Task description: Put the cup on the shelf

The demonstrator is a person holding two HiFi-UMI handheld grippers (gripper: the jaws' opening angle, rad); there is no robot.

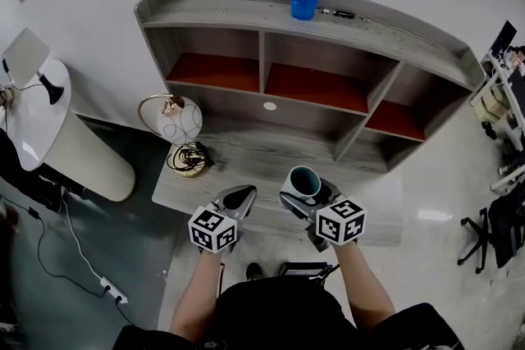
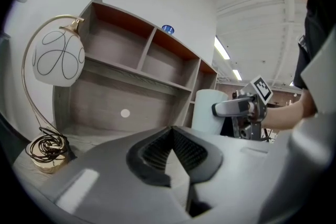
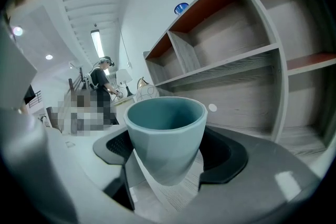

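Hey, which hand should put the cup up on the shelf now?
Right. The right tongs grip the cup, facing the shelf; the left tongs are shut and empty.

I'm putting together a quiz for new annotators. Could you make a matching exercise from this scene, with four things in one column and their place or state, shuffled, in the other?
Things
1. teal cup
2. blue cup
3. lamp
4. left gripper

Place or state
A. on top of the shelf unit
B. jaws together, nothing held
C. between the jaws of the right gripper
D. on the lower board, at its left end in the head view

Pairs: 1-C, 2-A, 3-D, 4-B
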